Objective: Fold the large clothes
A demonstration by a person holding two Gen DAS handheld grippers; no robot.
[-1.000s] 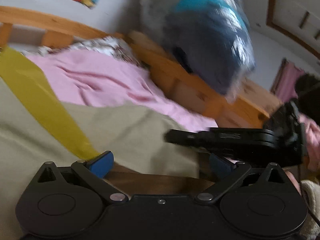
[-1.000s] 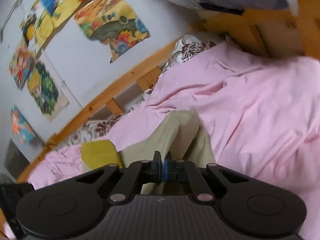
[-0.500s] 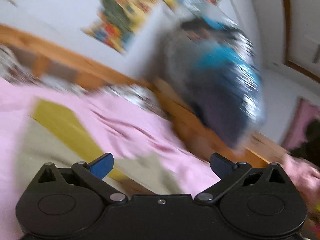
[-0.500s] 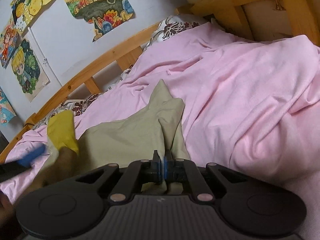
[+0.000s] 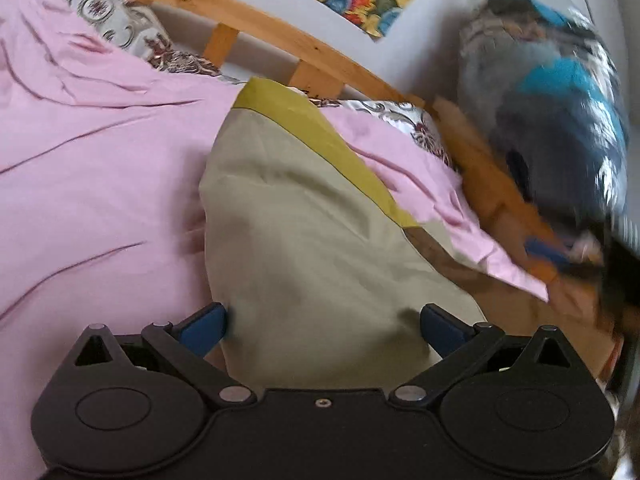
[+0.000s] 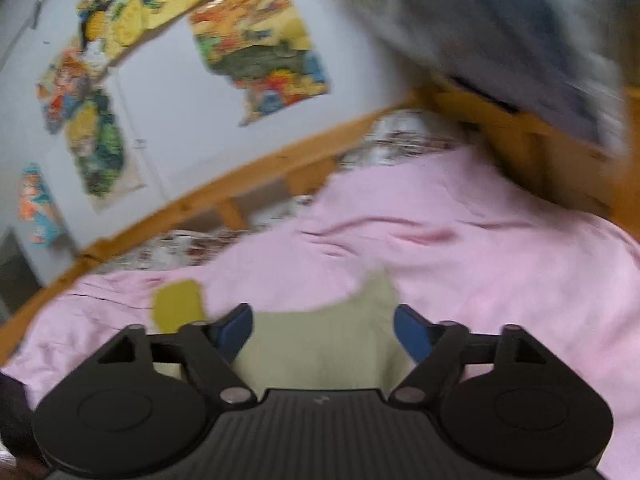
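Both claws wide over the garment
Right claw (image 6: 323, 330) opening, nothing gripped; left claw (image 5: 323, 320) spread above khaki garment (image 5: 312, 240) on pink bed (image 5: 100, 168).

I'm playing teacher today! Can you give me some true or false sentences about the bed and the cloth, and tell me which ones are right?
1. The sheet on the bed is pink. True.
2. The beige cloth has a yellow band. True.
3. The right hand-held gripper is clamped shut on the cloth. False: its jaws are opening, pads clear of the cloth.
4. The wall is bare. False: colourful posters hang on it.
5. The bed frame is metal. False: it is wood.
6. The left hand-held gripper is open. True.
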